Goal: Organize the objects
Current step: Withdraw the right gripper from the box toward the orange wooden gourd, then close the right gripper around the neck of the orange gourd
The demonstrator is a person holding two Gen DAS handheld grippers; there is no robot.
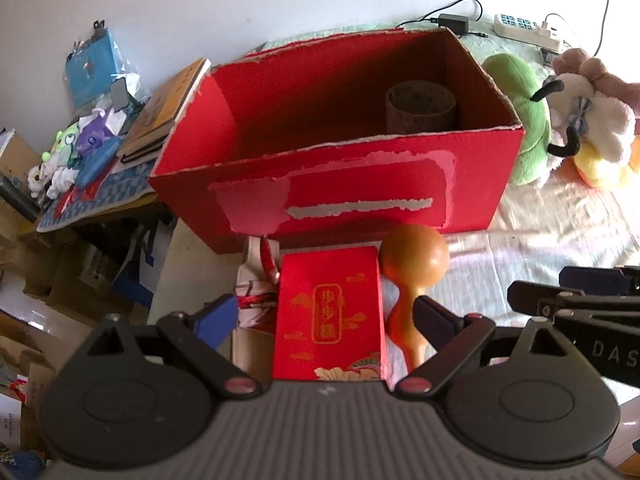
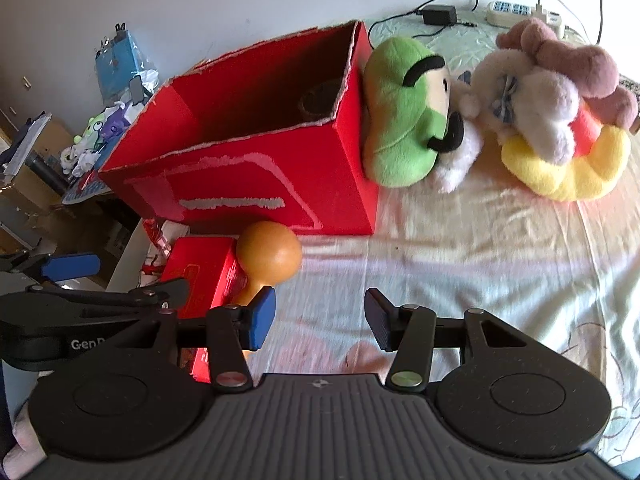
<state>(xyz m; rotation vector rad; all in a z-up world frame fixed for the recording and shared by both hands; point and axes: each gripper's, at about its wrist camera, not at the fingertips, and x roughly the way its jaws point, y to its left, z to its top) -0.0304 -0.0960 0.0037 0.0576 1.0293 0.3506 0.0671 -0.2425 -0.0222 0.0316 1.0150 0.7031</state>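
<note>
A big open red cardboard box (image 1: pixel 332 184) stands on the bed with a brown tape roll (image 1: pixel 420 108) inside at the right. In front of it lie a small red gift box (image 1: pixel 330 312), an orange gourd (image 1: pixel 416 272) and a red-and-white bundle (image 1: pixel 260 288). My left gripper (image 1: pixel 324 316) is open, its fingers on either side of the small red box, not touching it. My right gripper (image 2: pixel 320 316) is open and empty over the sheet, right of the gourd (image 2: pixel 270 256) and the small red box (image 2: pixel 204 276). The big box also shows in the right wrist view (image 2: pixel 248 184).
A green plush (image 2: pixel 404 112) leans against the big box's right side, with a white-and-pink plush (image 2: pixel 548 96) on a yellow one (image 2: pixel 560 172) beyond. A power strip (image 2: pixel 516 12) and adapter lie at the back. A cluttered side table (image 1: pixel 88 160) with books stands left.
</note>
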